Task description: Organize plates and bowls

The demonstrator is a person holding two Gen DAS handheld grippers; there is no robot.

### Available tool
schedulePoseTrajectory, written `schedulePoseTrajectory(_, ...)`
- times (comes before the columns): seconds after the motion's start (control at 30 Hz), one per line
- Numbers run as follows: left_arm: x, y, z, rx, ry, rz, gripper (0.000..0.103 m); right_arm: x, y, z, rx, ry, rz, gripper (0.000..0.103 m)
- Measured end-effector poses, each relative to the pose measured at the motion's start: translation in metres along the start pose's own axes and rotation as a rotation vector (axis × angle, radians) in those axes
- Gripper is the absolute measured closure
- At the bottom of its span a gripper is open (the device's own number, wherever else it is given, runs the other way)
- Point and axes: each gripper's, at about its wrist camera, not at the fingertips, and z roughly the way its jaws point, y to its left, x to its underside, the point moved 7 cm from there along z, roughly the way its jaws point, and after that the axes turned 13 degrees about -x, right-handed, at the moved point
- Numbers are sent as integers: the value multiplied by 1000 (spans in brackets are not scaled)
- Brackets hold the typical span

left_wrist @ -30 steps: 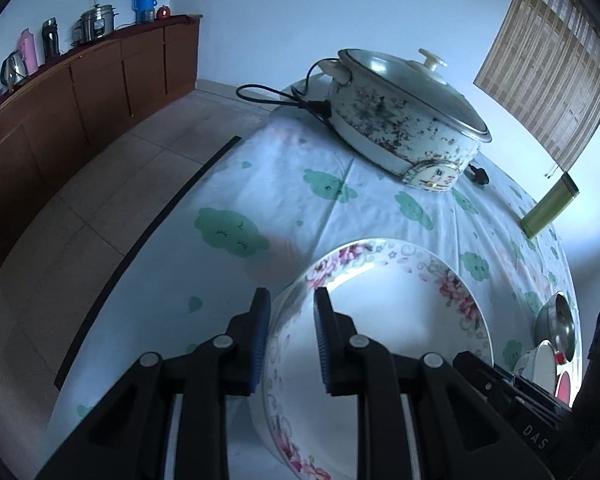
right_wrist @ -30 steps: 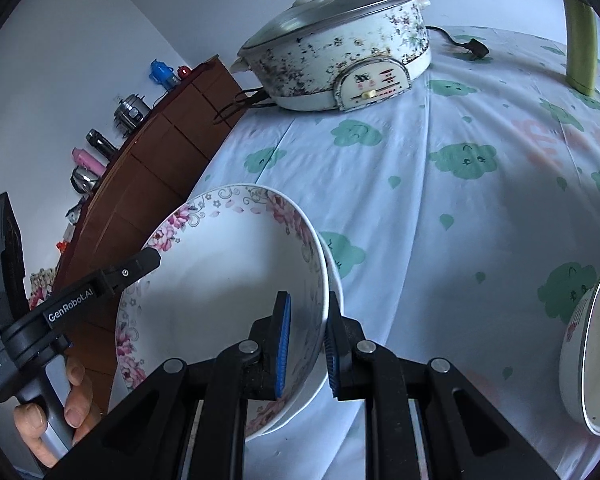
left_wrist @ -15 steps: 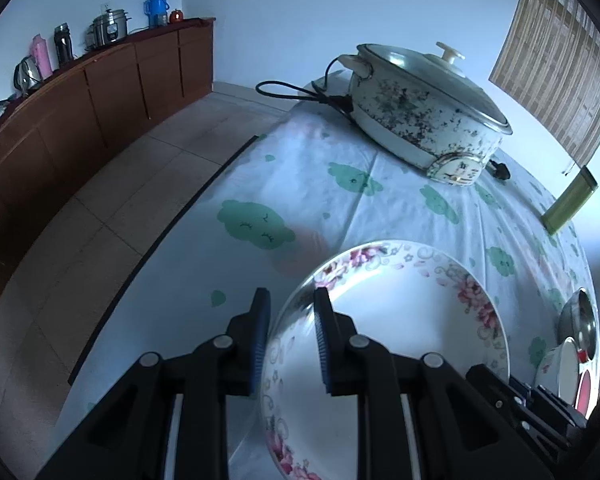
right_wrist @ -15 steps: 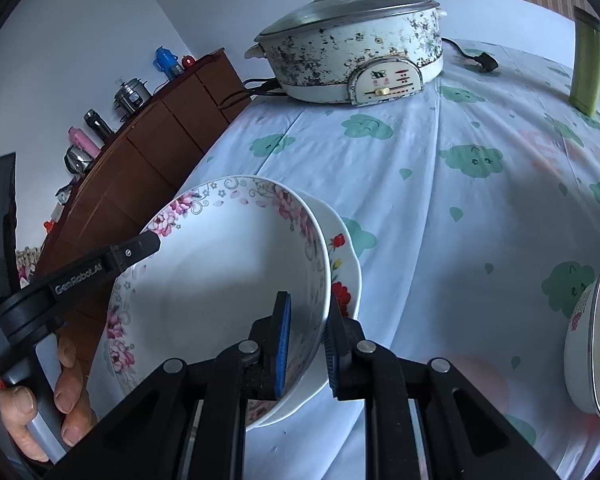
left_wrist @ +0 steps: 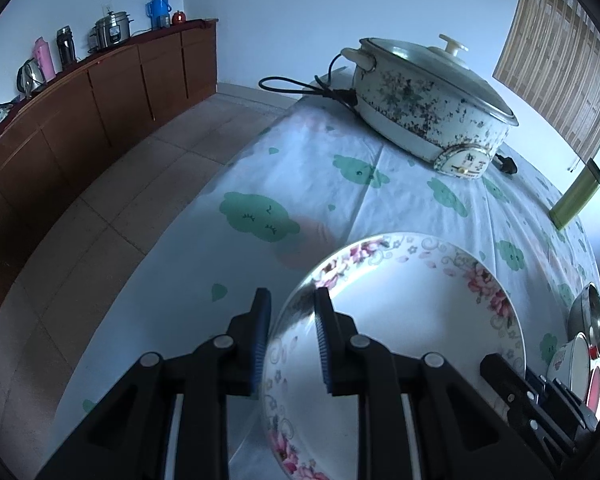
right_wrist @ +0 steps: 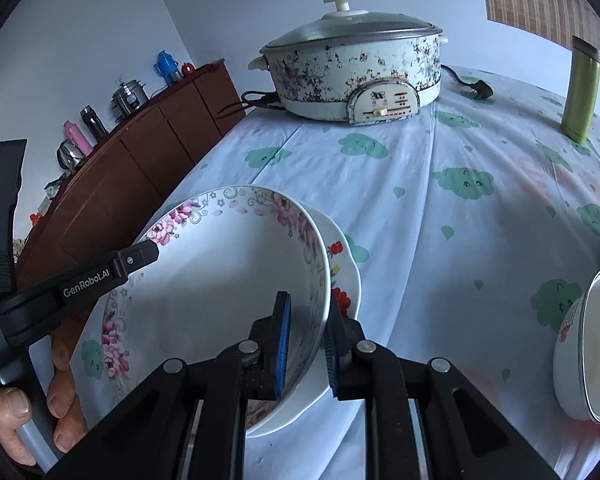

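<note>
"genrobot.ai" in white letters on the left gripper point(right_wrist: 150, 250) arm, readable only in the right wrist view; below it partial small print, unreadable. the cooker point(right_wrist: 356, 76) has a front control panel with red markings and a slider, too small to read.

worktop point(left_wrist: 340, 184) covered in a white cloth with green cloud and heart prints. tiled floor on the left, a long brown cabinet point(left_wrist: 100, 96) along the wall with a pink flask, dark flask, kettle, steel pot and blue jug on top. bamboo blind point(left_wrist: 560, 60) upper right. green tube-shaped container point(right_wrist: 580, 92) standing near the far edge, black plug and cord by the cooker.

floral plate point(right_wrist: 220, 292) is held tilted over the near-left part of the worktop, both grippers clamped on its rim: left gripper point(left_wrist: 290, 344) fingers closed on the left rim, right gripper point(right_wrist: 306, 352) fingers closed on the near right rim. a second plate point(right_wrist: 344, 276) with red flowers sits right behind/under it, touching or not i cannot tell.

right view only: the person's hand point(right_wrist: 40, 412) on the left gripper handle, second plate, a white bowl point(right_wrist: 584, 348) at right edge. left view only: floor, a steel bowl point(left_wrist: 590, 316) and stacked dishes at far right.
</note>
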Motion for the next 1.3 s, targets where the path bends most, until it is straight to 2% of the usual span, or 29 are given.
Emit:
schedulePoseTrajectory(0.1, -1, 0, -1, -5, -22, -2, 83, 0, -1, -1, -7, -27, 10, 85)
schedulePoseTrajectory(0.33, -6, -8, -16, -16, -135, 18, 84, 0, -6, -1, -68, -72, 44, 85)
schedulePoseTrajectory(0.53, -7, -9, -21, -26, -178, 15, 84, -1, -9, -2, -115, -84, 79, 85)
schedulePoseTrajectory(0.7, -9, -5, -24, -58, -207, 1, 67, 0, -12, -4, -142, -87, 99, 84)
schedulePoseTrajectory(0.93, -11, -1, -23, -51, -207, -14, 66, -2, -18, -13, -149, -118, 120, 84)
schedulePoseTrajectory(0.97, -11, -1, -23, -52, -209, -17, 61, -4, -21, -17, -150, -137, 127, 82)
schedulePoseTrajectory(1.0, -11, 0, -23, -56, -212, -21, 56, -6, -23, -21, -150, -159, 129, 74)
schedulePoseTrajectory(1.1, -11, 0, -22, -71, -215, -23, 52, -12, -23, -36, -164, -235, 110, 54)
schedulePoseTrajectory(1.17, -11, 0, -21, -71, -214, -23, 52, -14, -20, -42, -148, -261, 85, 51)
schedulePoseTrajectory(1.3, -12, 1, -25, -66, -238, -34, 52, -16, -19, -49, -96, -286, 51, 51)
